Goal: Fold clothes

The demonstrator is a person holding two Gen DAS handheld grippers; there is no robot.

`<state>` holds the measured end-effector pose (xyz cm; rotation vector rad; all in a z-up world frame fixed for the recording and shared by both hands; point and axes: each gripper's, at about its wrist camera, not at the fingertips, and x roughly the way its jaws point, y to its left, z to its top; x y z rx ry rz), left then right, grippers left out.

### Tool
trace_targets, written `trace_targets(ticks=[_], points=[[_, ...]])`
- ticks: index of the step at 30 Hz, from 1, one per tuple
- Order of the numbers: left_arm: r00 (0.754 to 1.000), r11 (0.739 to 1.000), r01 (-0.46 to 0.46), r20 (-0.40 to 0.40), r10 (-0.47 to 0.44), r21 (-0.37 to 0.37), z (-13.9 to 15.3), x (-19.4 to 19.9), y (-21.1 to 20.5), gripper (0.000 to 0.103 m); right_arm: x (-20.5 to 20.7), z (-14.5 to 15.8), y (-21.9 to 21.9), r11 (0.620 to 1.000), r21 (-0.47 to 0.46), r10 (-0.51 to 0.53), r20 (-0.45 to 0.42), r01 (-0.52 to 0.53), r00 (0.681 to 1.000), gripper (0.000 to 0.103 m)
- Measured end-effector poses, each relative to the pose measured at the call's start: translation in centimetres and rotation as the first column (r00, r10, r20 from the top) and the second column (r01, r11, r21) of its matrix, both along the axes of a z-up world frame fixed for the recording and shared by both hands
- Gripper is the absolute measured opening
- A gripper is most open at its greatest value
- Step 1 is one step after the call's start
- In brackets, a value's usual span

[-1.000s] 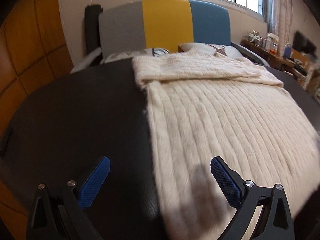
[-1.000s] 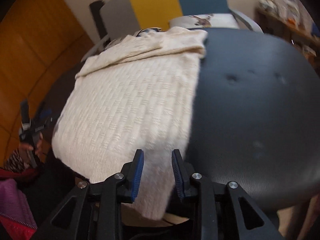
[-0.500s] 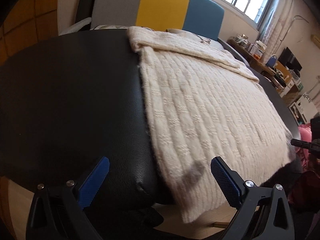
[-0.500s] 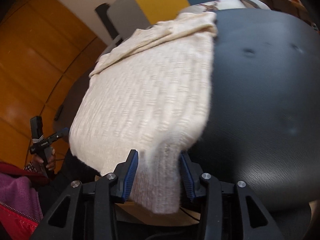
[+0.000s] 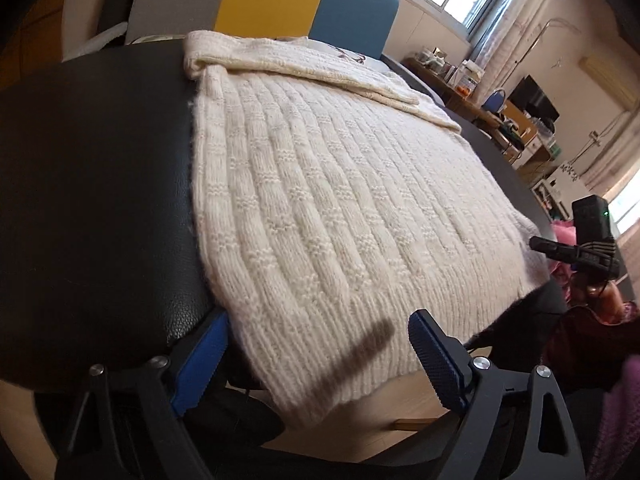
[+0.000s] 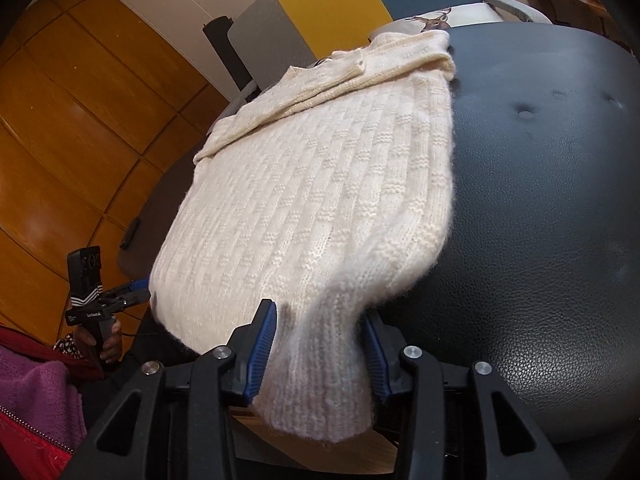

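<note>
Two claws at the sweater [image 5: 340, 208] hem overhanging the black counter [image 5: 92, 200]: left claw [image 5: 316, 356] wide open, right claw [image 6: 320, 354] open, straddling fabric, nothing gripped. I'd pinch both, then fold forward.

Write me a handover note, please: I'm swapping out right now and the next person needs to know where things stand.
Left gripper: open, straddling the near-left hem corner of the cream sweater.
Right gripper: open, fingers either side of the bunched right hem corner, not clamped.
Sweater lies flat on the black leather surface, hem hanging over the near edge.
Done: sleeves folded across the top.
Left: close both grippers on the hem, probably fold toward the collar.
</note>
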<state>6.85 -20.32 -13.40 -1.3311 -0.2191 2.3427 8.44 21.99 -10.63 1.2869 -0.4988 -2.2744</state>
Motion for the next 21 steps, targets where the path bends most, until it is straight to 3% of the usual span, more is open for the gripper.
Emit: trace_targets(ticks=[2,3,5,9,10,11,12,17,21], points=[[1.000,1.000,-0.019,-0.003,0.019,-0.010,0.1,0.0,-0.2,0.083,0.0,0.1,-0.2,1.000,0.017,0.000,-0.001,0.000,1.000,0.043],[0.999,0.999,-0.038,-0.006,0.037,-0.026,0.2,0.0,-0.3,0.070,0.0,0.2,-0.4,0.999,0.034,0.002,-0.001,-0.002,1.000,0.043],[0.998,0.996,-0.064,-0.016,0.063,-0.057,0.3,0.0,-0.5,0.057,-0.1,0.4,-0.9,0.997,0.079,0.011,-0.003,-0.010,1.000,0.040],[0.999,0.999,-0.025,-0.024,0.024,-0.047,0.9,0.1,-0.3,0.049,-0.3,0.7,-2.2,0.978,0.203,0.049,-0.009,-0.046,0.999,0.025],[1.000,0.999,-0.016,-0.026,0.014,-0.045,1.1,0.1,-0.2,0.043,-0.4,0.7,-2.4,0.977,0.206,0.058,-0.003,-0.056,0.998,0.015],[1.000,0.999,-0.006,-0.029,0.005,-0.043,1.3,0.2,-0.2,0.021,-0.5,0.6,-2.5,0.976,0.208,0.067,0.003,-0.066,0.998,0.014],[1.000,0.999,0.004,-0.031,-0.005,-0.040,1.4,0.2,-0.1,0.012,-0.6,0.6,-2.5,0.976,0.203,0.073,0.008,-0.073,0.997,0.013],[0.998,0.999,0.049,-0.039,-0.049,-0.010,2.7,0.4,-0.1,0.012,-0.7,1.0,-0.9,0.998,0.038,0.058,0.028,-0.059,0.998,0.012],[0.998,0.993,0.046,-0.055,-0.040,0.106,5.3,1.3,-1.7,0.012,0.8,2.5,1.1,0.988,-0.139,0.065,-0.009,-0.066,0.998,0.012]])
